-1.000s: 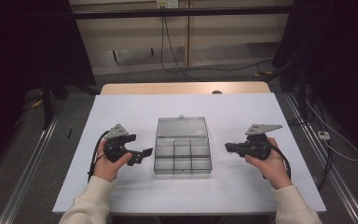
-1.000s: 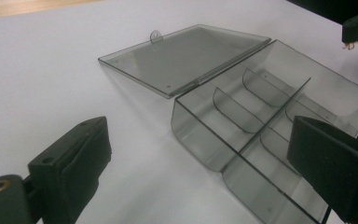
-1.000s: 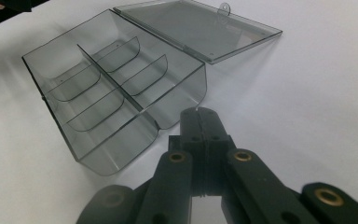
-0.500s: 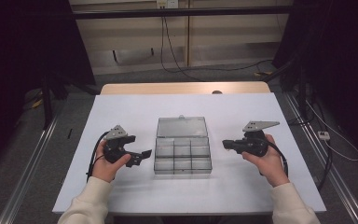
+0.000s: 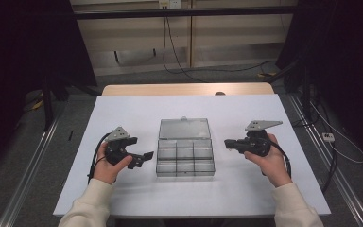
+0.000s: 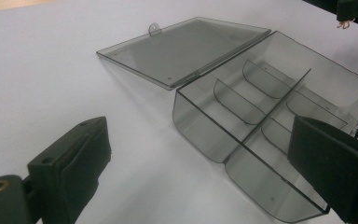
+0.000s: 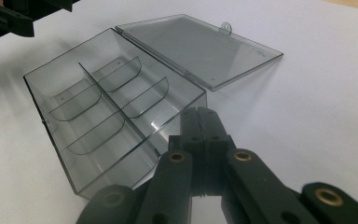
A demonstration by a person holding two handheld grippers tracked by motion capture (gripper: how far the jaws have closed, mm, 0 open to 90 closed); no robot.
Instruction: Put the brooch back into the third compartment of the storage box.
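1. One clear, smoky-grey plastic organiser box (image 5: 185,158) sits in the middle of the white table (image 5: 123,109), between the two grippers and touching neither.
2. It has one hinged lid (image 5: 185,128), thrown fully open and lying flat on the table on the far side of the box, with a small tab at its far edge.
3. Inside I count six compartments: one long divider runs the length of the box, and curved cross dividers split each half into three. All six look empty.
4. Two grippers are in play, one per hand, both held low over the table and pointing inward at the box.
5. The left gripper (image 5: 142,159) is held in the person's left hand (image 5: 107,165), just beside the box's left end. Its two black jaws stand wide apart with nothing between them; in the left gripper view the near corner of the box lies ahead of the gap.
6. The right gripper (image 5: 228,143) is in the right hand (image 5: 270,163), near the box's right end but clear of it. Its jaws are pressed together with nothing between them, the tips aimed at the box's side wall.
7. Both forearms wear cream sleeves (image 5: 90,204) and come in from the near edge of the table.
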